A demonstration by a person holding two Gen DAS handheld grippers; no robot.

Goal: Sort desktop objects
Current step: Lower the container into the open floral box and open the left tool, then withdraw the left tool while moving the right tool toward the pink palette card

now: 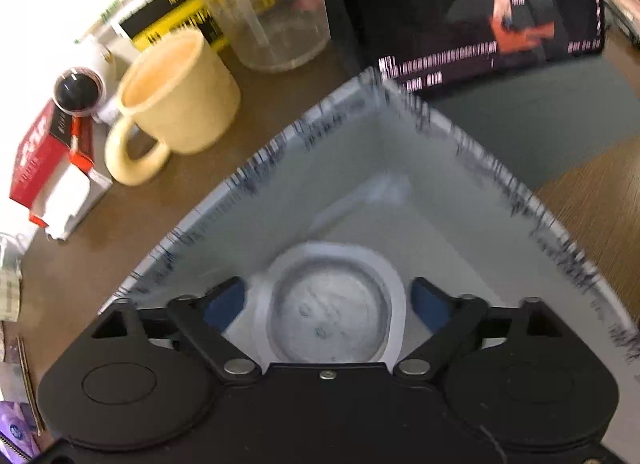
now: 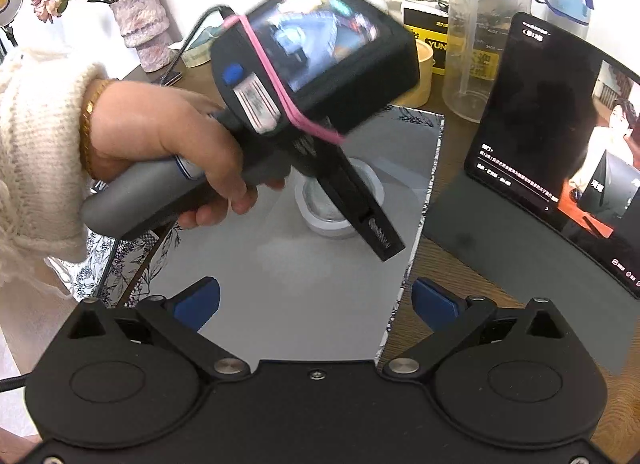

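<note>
A white round tape roll (image 1: 332, 304) lies flat, hole upward, on the grey floor of a shallow box with a floral-patterned rim (image 1: 248, 180), bare floor all round it. The left gripper (image 1: 329, 304) hangs over it, blue-padded fingers (image 1: 224, 304) wide, roll between them untouched. The right gripper (image 2: 316, 304) is wide and empty above the box's near floor.
</note>
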